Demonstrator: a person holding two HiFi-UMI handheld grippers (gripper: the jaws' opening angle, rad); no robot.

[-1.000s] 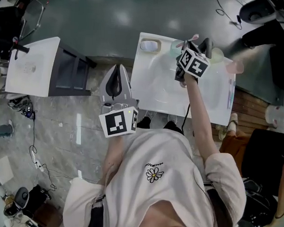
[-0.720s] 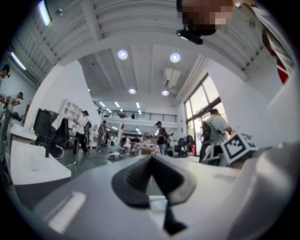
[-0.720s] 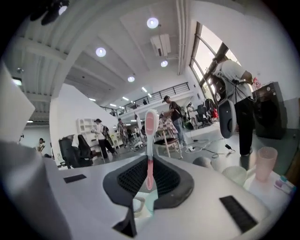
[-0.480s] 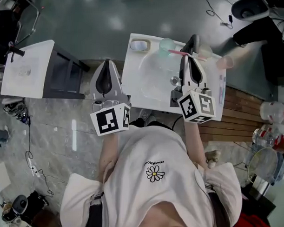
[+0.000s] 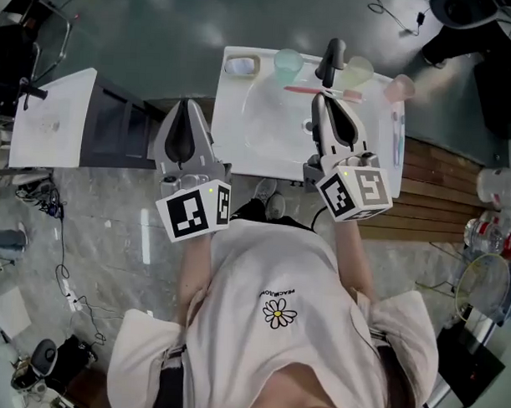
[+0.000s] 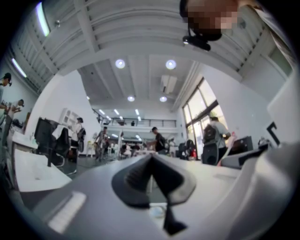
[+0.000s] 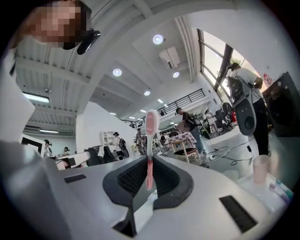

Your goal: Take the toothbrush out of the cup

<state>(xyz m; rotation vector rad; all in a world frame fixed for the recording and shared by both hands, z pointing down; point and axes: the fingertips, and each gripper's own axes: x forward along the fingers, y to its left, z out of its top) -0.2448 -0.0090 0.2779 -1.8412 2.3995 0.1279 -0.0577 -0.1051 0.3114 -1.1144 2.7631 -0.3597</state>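
My right gripper point(image 5: 329, 98) is shut on a pink toothbrush point(image 5: 303, 89), which lies crosswise over the white sink point(image 5: 266, 149), clear of the cups. In the right gripper view the toothbrush point(image 7: 150, 136) stands upright between the dark pads, its head above them. A green cup point(image 5: 287, 65), a pale yellow cup point(image 5: 357, 73) and a pink cup point(image 5: 399, 87) stand along the sink's far edge. My left gripper point(image 5: 186, 106) hangs off the sink's left side; its jaws meet with nothing between them point(image 6: 151, 161).
A black faucet point(image 5: 332, 58) rises between the green and yellow cups. A soap dish point(image 5: 241, 66) sits at the far left corner, and tubes point(image 5: 397, 139) lie along the right edge. A white side table point(image 5: 49, 116) stands to the left.
The right gripper has drawn back from the cups toward me with the toothbrush in it. The left gripper has barely shifted.
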